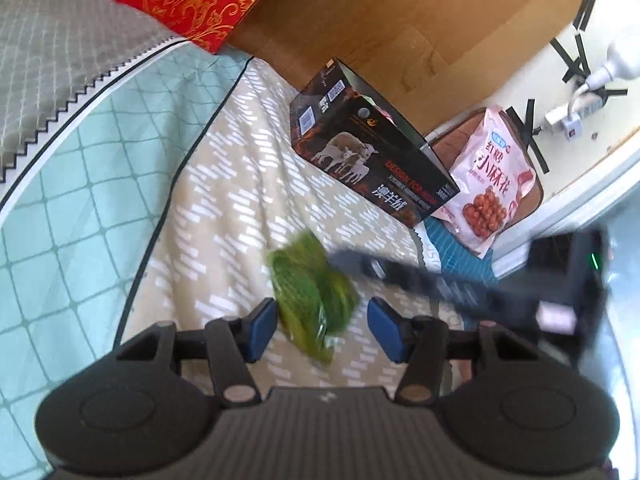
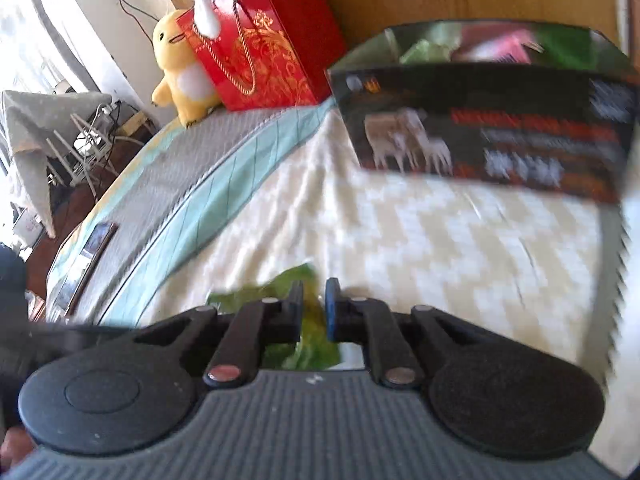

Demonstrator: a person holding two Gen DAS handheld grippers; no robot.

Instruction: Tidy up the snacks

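Green snack packet on the bed, with both claws close to it

We see the green snack packet [image 1: 314, 296] lying on the beige patterned bedspread [image 1: 224, 184], and our left claw [image 1: 322, 330] hovers over its near end with the blue pads set wide, clear of the wrapper on both sides. Our right claw [image 2: 314, 312] has narrowed to a slim gap with the green wrapper showing between and under its fingers, but blur keeps us from telling whether the pads press on it. In the left view the right claw reaches in from the right, its tip just beside the packet. Farther off, an open black box [image 1: 372, 148] printed with sheep stands on the bed against the wooden headboard [image 1: 400, 20], with colourful packets inside. A pink snack bag [image 1: 490, 176] leans just right of the box, and a red gift bag [image 2: 264, 36] stands far left by a yellow plush toy [image 2: 178, 64].
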